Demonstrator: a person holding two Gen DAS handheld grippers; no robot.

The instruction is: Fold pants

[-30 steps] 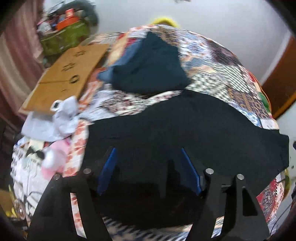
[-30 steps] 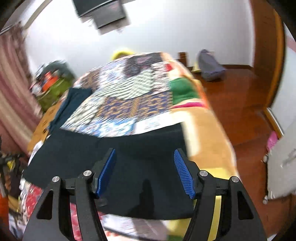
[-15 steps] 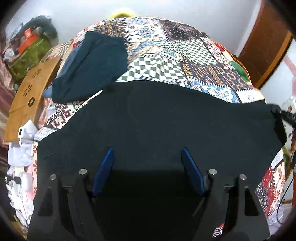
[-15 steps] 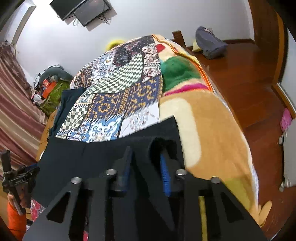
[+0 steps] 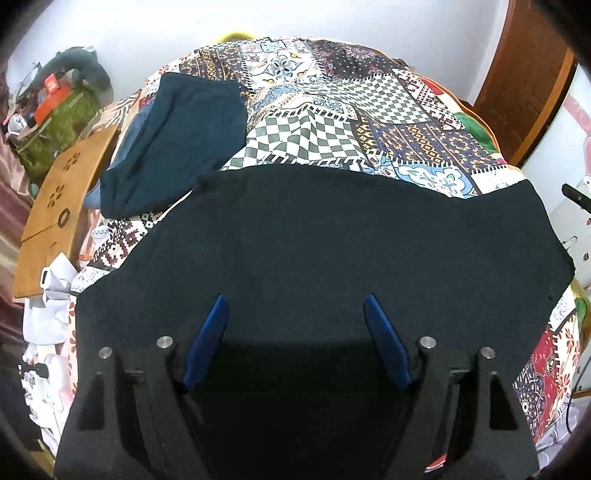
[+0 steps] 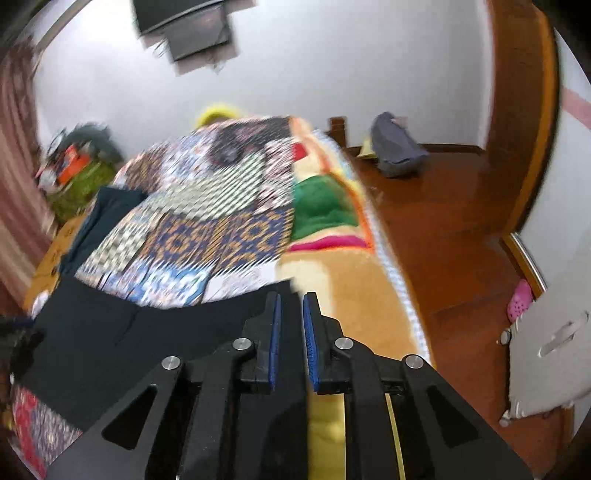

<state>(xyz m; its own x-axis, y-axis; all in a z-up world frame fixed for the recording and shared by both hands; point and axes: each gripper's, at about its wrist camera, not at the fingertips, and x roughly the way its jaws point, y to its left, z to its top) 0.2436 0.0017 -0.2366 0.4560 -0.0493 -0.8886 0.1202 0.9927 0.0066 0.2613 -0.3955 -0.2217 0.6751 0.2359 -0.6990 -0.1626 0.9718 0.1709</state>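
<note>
Black pants [image 5: 332, 240] spread flat and wide across the near end of the patchwork bedspread [image 5: 369, 110], crosswise, one end toward the wooden board [image 5: 55, 199], the other at the bedspread's far side edge. No finished fold to be made out; judged early, with the folding proper mostly left.

Left gripper [image 5: 295, 321] poised over the pants' near edge, blue pads [image 5: 207, 339] spread wide, nothing between them. Right gripper [image 6: 291, 314] at the pants' [image 6: 147, 332] end corner, jaws nearly closed with a thin gap showing; cloth pinched or not, impossible to tell through blur and dark fabric.

From the left wrist view alone: the whole span of the pants, a folded dark-blue garment [image 5: 177, 140] beyond them on the bedspread, white clutter beside the board. From the right wrist view alone: the tan blanket [image 6: 351, 288] just past the pants' end, wooden floor [image 6: 443, 221], a grey bag [image 6: 397, 151] by the wall, a wall-mounted screen [image 6: 184, 22], a pink clog [image 6: 521, 299].
</note>
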